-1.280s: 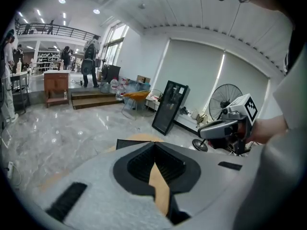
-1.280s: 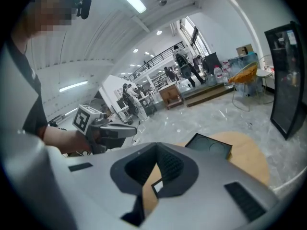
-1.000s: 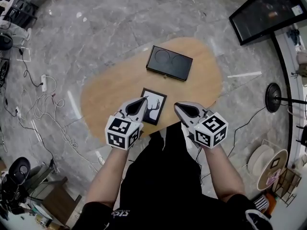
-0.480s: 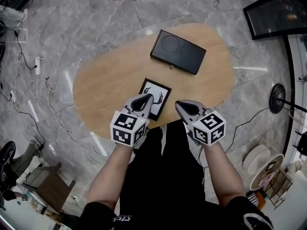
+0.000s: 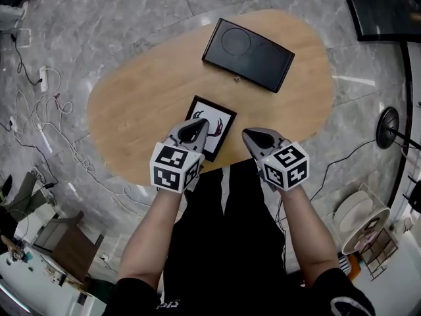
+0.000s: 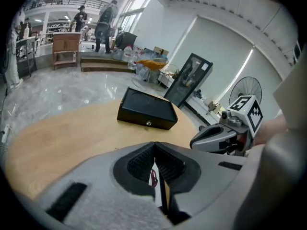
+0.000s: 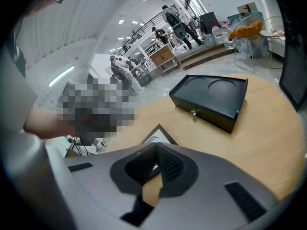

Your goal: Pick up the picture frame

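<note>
A small black picture frame (image 5: 212, 124) with a deer-antler print lies flat on the oval wooden table (image 5: 145, 104), near its front edge. My left gripper (image 5: 197, 125) hangs over the frame's near left part, jaws shut and empty. My right gripper (image 5: 250, 135) is just right of the frame, also shut with nothing between its pads. In the right gripper view a corner of the frame (image 7: 158, 133) shows past the closed jaws. In the left gripper view a sliver of the frame (image 6: 153, 178) shows between the pads, with the right gripper (image 6: 195, 141) to the right.
A black rectangular box (image 5: 248, 54) with two round dents in its lid sits at the table's far side. Grey marble floor (image 5: 99, 25) surrounds the table, with cables (image 5: 39, 130) at the left. A fan stand (image 5: 388, 127) is at the right. People (image 6: 103, 23) stand far off.
Both grippers have sunk toward the table, staying shut. The left one now overlaps the frame's near edge; the table and box look larger and nearer.
</note>
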{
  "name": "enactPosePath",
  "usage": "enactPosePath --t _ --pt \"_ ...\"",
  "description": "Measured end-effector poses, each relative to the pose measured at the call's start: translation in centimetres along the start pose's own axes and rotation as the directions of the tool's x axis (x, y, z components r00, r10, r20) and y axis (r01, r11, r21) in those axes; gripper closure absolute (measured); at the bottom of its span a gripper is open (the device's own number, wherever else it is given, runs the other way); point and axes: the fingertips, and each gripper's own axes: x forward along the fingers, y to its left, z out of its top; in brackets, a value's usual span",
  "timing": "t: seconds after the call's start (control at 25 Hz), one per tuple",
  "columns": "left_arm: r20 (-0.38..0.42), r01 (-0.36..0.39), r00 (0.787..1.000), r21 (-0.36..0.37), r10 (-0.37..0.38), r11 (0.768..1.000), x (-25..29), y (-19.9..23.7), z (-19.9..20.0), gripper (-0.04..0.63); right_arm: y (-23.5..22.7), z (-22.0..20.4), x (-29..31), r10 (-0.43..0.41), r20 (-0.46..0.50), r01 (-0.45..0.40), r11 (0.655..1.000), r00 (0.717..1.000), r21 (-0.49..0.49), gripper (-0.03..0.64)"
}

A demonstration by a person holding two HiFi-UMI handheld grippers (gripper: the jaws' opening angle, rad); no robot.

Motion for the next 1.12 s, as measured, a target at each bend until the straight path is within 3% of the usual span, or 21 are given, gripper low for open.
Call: enactPosePath --t 0.28,0.4,0.6,0.72,0.88,1.04,1.12 --pt "-0.072 -0.032 0.997 -0.021 0.031 0.999 3.0 2.4 -4.2 0.583 -2.1 -3.5 3.3 0.004 -0.067 -0.001 0.999 0.998 0.042 0.611" --pt "-0.101 -0.051 0.994 -0.012 0.049 0.999 3.7 4.1 -6.1 0.533 -2.6 -4.6 4.8 -0.005 -0.084 0.010 0.998 0.996 0.055 0.598" --pt "-0.130 -0.113 0.986 -0.020 0.109 0.993 3.6 7.2 -8.9 0.490 -3.4 -6.6 6.9 -0.074 -0.127 0.089 0.989 0.989 0.114 0.530" --pt "-0.140 -0.151 0.979 -0.022 0.146 0.988 3.2 8.2 -10.0 0.401 -3.3 -7.8 7.8 -0.099 -0.159 0.123 0.981 0.982 0.152 0.477" --pt "-0.139 -0.147 0.980 -0.033 0.141 0.989 2.9 8.0 -10.5 0.363 -3.2 -8.3 8.8 -0.159 -0.184 0.188 0.971 0.970 0.150 0.443" --pt "-0.133 -0.133 0.983 -0.041 0.127 0.990 2.3 7.7 -11.0 0.331 -2.7 -8.6 9.8 -0.199 -0.197 0.245 0.938 0.960 0.244 0.405" --pt "-0.124 -0.129 0.985 -0.045 0.123 0.991 1.5 7.6 -11.0 0.328 -2.6 -8.5 10.4 -0.228 -0.209 0.276 0.929 0.951 0.245 0.405"
